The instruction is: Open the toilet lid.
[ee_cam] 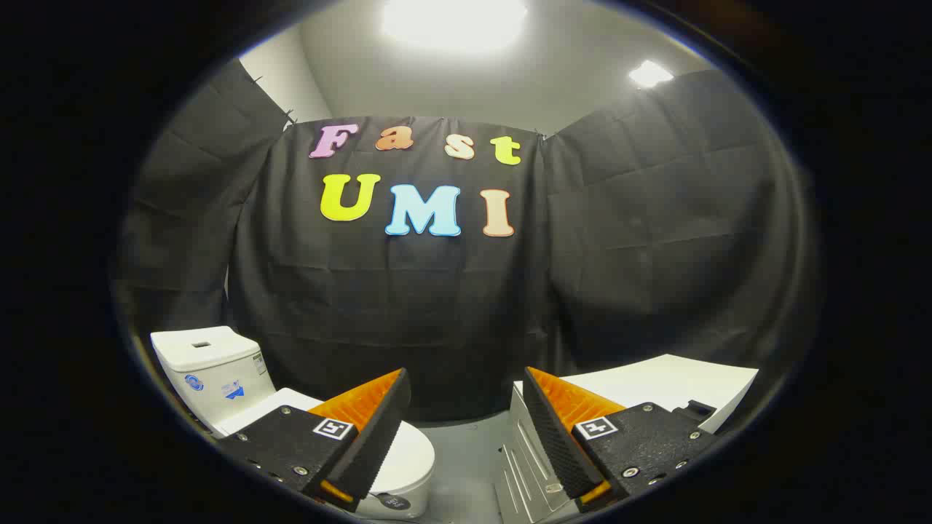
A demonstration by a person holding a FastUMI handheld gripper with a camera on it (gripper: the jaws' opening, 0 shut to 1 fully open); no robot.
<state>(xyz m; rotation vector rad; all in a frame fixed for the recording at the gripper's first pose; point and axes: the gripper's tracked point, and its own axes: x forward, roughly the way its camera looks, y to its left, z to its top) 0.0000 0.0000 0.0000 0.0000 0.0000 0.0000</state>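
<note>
Gripper-mounted fisheye camera rides low, facing forward along its parted fingers [466, 426], white ceramic toilet [291, 422] near left, black cloth wall far.

Bare floor [466, 444] lies open between toilet [408, 455] and white counter [670, 382].

Toilets: one [291, 429], lid down
Tanks: one [211, 375]
Gripper: one [466, 429], two fingers, spread apart
Ceiling lights: two [451, 22]
White surface: one [655, 382]

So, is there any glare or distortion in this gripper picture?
Gripper view: two ceiling lights are blown out to white glare; the fisheye bends the black cloth wall outward; the toilet is evenly lit and sharp; the gripper holds its jaws open, nothing between them.
</note>
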